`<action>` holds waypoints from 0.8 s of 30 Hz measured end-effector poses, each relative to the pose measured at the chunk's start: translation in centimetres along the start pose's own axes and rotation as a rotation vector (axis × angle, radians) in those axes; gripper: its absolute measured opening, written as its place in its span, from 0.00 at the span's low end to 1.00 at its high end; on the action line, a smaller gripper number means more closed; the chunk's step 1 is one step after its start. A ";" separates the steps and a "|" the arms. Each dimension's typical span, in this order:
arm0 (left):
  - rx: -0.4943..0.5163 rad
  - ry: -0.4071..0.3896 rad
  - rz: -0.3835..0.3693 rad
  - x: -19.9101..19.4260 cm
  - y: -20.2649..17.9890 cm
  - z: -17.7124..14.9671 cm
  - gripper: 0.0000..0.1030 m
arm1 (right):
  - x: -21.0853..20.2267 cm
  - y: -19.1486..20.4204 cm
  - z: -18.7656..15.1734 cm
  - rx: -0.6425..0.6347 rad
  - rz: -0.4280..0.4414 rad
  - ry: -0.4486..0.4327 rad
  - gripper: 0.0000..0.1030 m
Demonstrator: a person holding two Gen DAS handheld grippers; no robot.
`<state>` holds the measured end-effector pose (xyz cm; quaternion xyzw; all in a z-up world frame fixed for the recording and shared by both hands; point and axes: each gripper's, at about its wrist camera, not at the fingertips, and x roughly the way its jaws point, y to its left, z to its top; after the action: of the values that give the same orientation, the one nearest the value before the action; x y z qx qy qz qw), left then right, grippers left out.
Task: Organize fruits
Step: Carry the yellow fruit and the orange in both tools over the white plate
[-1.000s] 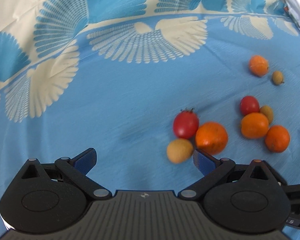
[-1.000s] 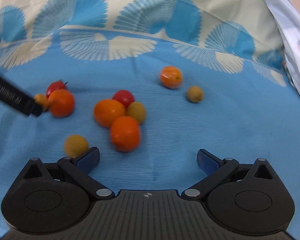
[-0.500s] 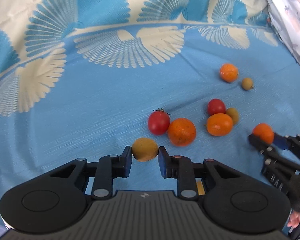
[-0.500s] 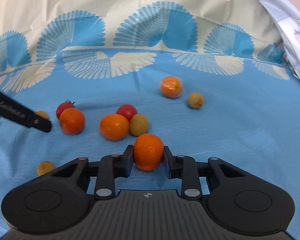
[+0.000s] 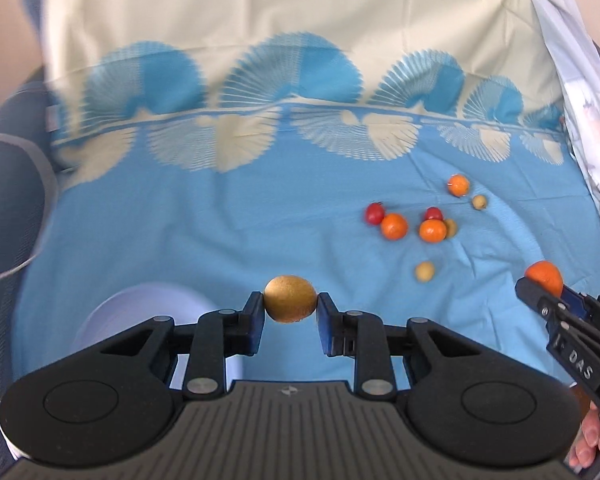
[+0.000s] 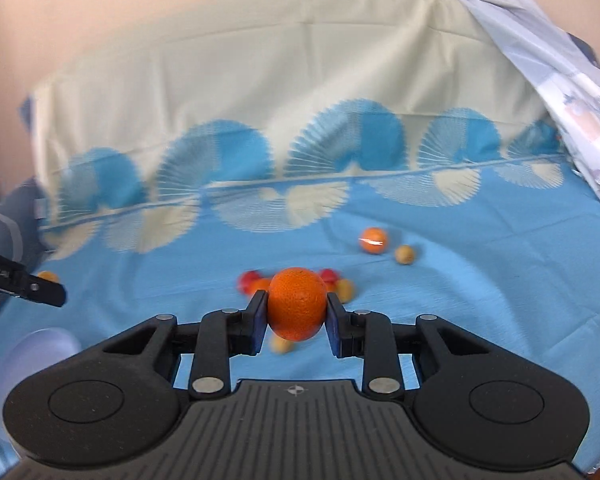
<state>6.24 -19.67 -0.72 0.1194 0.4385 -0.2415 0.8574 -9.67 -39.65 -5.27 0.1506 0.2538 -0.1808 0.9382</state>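
Fruits lie scattered on a blue-and-cream tablecloth point(image 5: 204, 216) with a fan pattern, which covers the whole work surface and is the largest thing in both views. At its right edge a pale printed cloth point(image 5: 580, 92) hangs in folds. Low at the left of the left wrist view, a pale lavender bowl point(image 5: 112, 320) sits on the cloth, partly hidden behind the gripper body.

The left gripper point(image 5: 290, 312) is raised above the cloth with its blue pads pressed against a yellow-brown fruit point(image 5: 290, 299), pinching it from both sides. The right gripper point(image 6: 296, 316) clamps an orange point(image 6: 297, 304) between its pads in the same way; in the left wrist view that same orange shows at the far right, and a person's fingertips point(image 5: 592, 440) show at the gripper's handle.

On the cloth, well beyond both grippers, the remaining fruit forms a loose cluster: two oranges point(image 5: 394, 226) side by side, each with a small red tomato point(image 5: 374, 213) just behind it, and a small yellow-brown fruit touching the right-hand orange. A further orange point(image 5: 458, 184) and a small tan fruit point(image 5: 479, 201) lie just beyond, near each other. One more small tan fruit point(image 5: 424, 271) lies alone, nearer the grippers.
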 end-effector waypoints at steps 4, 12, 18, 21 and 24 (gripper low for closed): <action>-0.054 0.005 0.039 -5.0 3.2 -3.5 0.30 | -4.6 4.9 -0.4 -0.030 0.134 0.016 0.30; -0.121 -0.025 0.080 -11.9 8.1 -9.8 0.30 | -12.6 13.1 -2.5 -0.130 0.289 0.046 0.30; -0.185 -0.049 0.087 -15.1 10.2 -13.8 0.30 | -16.8 16.3 -3.8 -0.215 0.334 0.052 0.30; -0.198 -0.062 0.092 -16.1 10.8 -15.2 0.30 | -17.9 17.7 -4.4 -0.254 0.341 0.048 0.30; -0.212 -0.077 0.095 -17.0 11.2 -16.2 0.30 | -18.7 18.6 -4.6 -0.285 0.345 0.034 0.30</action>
<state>-7.65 1.89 3.46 0.0391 0.4221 -0.1574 0.8919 -18.93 -16.50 4.42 0.0608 0.2631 0.0227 0.9626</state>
